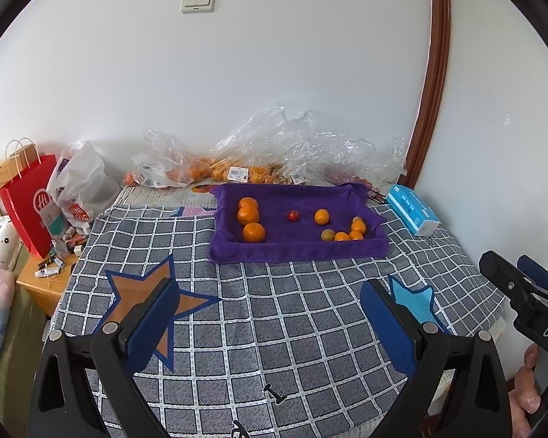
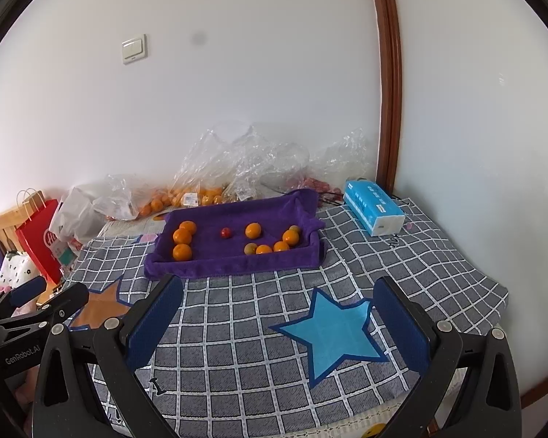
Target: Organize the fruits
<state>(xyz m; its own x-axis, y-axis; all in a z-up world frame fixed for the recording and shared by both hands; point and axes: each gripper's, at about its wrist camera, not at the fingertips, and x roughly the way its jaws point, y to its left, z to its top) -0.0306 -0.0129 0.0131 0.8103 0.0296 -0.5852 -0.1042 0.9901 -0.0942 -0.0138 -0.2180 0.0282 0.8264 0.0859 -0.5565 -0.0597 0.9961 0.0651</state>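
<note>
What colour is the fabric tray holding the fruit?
Purple fabric tray, clearest in the right wrist view.

White wall (image 1: 274, 73) with light switch (image 1: 198, 0), brown wooden door frame (image 1: 434, 73), wooden nightstand (image 1: 44, 288), daylight.

Plush purple cloth tray (image 1: 296, 252)

Purple tray (image 1: 296, 250), orange fruits (image 1: 254, 232), grey checked cloth (image 1: 274, 310)
</note>
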